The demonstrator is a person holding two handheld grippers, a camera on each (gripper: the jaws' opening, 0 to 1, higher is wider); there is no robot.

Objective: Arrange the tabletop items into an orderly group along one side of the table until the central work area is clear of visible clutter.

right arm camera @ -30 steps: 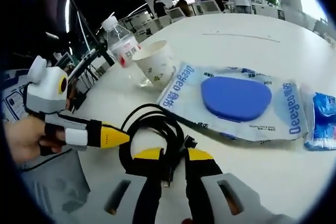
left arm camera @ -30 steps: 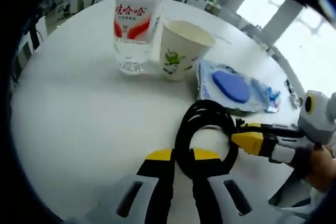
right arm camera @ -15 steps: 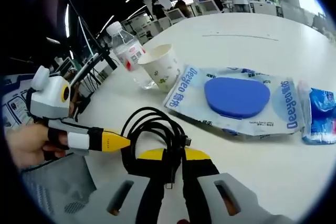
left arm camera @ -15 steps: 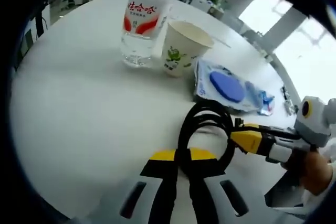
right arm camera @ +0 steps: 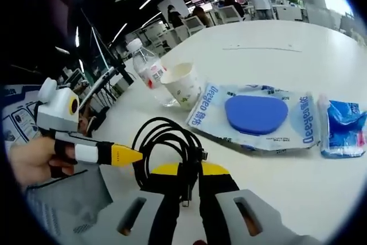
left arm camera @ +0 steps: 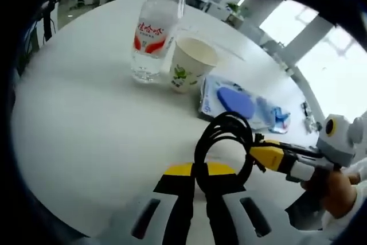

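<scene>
A coiled black cable point(left arm camera: 225, 144) hangs between both grippers over the white round table point(left arm camera: 74, 113). My left gripper point(left arm camera: 198, 171) is shut on the coil's near loop. The right gripper point(left arm camera: 269, 156), coming in from the right, pinches the coil's other side with its yellow tips. In the right gripper view my right gripper point(right arm camera: 189, 170) is shut on the cable point(right arm camera: 169, 144), and the left gripper point(right arm camera: 123, 155) holds it from the left. Beyond stand a water bottle point(left arm camera: 152, 32) and a paper cup point(left arm camera: 191, 65), side by side, then a wet-wipes pack point(left arm camera: 234, 100).
The bottle point(right arm camera: 149, 72), cup point(right arm camera: 183, 85) and wipes pack point(right arm camera: 257, 115) lie in a row, with a small blue tissue pack point(right arm camera: 342, 132) at the right end. A person's hand point(right arm camera: 31, 162) holds the left gripper. Chairs, desks and people show past the table's far edge.
Both views have drawn back from the row of items, which now looks smaller and farther. Both grippers keep their hold on the cable.
</scene>
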